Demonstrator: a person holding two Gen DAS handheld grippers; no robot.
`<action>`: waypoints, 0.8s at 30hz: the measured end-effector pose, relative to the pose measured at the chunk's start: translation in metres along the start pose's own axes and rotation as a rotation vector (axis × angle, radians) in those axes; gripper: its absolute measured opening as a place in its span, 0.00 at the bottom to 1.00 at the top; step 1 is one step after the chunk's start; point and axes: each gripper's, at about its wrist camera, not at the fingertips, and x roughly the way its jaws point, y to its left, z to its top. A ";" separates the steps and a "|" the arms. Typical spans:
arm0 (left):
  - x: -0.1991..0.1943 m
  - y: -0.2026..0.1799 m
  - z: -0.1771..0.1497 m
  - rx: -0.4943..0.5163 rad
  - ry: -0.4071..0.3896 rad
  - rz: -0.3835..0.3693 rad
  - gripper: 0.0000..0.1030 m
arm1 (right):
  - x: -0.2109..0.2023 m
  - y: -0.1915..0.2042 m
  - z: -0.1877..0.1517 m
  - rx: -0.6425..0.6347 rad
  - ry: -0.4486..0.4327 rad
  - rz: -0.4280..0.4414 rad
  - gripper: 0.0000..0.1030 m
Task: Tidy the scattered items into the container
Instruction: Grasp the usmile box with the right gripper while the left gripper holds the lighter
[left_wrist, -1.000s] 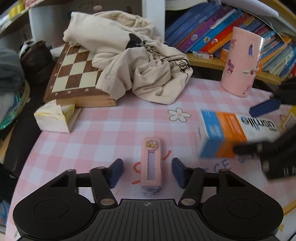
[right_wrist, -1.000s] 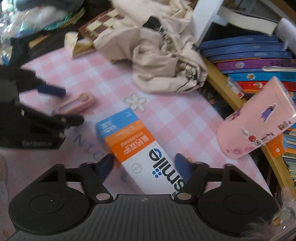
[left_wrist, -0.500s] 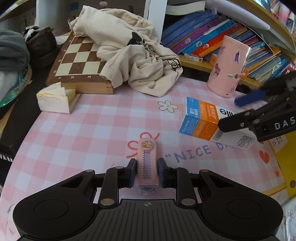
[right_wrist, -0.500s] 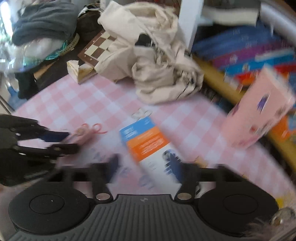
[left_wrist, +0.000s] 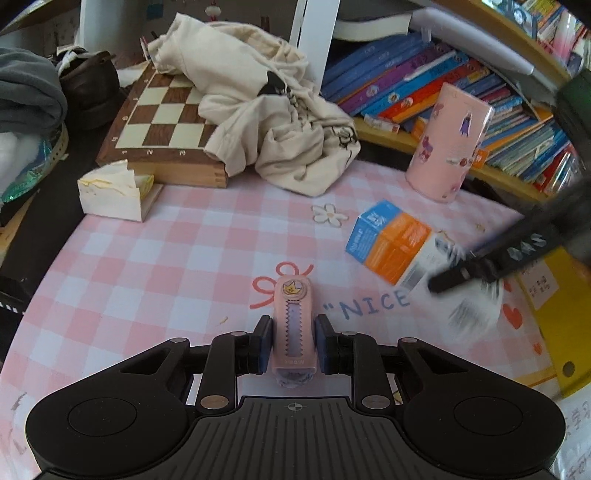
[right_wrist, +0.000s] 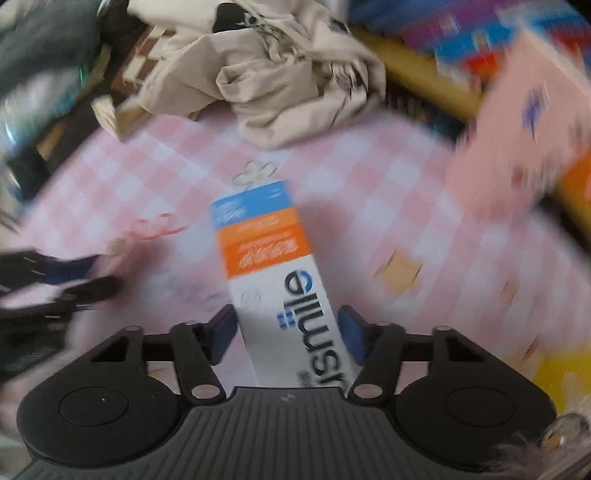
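In the left wrist view, the pink clip (left_wrist: 293, 328) is pinched by the left gripper (left_wrist: 293, 347) near the table's (left_wrist: 147, 258) front edge. In the right wrist view, the right gripper (right_wrist: 286, 332) is closing around the toothpaste box (right_wrist: 273, 273); contact cannot be told. Grasping is in hand; lifting toward the pink container (left_wrist: 448, 142) at the far edge is probably needed.

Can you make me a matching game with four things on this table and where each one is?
Things:
1. pink clip
2. toothpaste box
3. cloth
4. pink cup

Places:
A. standing by the bookshelf
B. piled on the chessboard
C. pinched in the left tool
D. between the right tool's closing jaws

Pairs: 1-C, 2-D, 3-B, 4-A
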 end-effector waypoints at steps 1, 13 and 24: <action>0.000 0.000 0.000 -0.001 0.001 -0.001 0.22 | -0.003 -0.001 -0.005 0.054 0.013 0.042 0.51; 0.012 -0.008 -0.002 0.053 0.025 0.056 0.26 | 0.024 0.046 -0.046 -0.185 -0.105 -0.166 0.51; -0.002 0.013 -0.004 -0.268 0.042 -0.106 0.22 | -0.006 0.027 -0.061 -0.053 -0.183 -0.095 0.50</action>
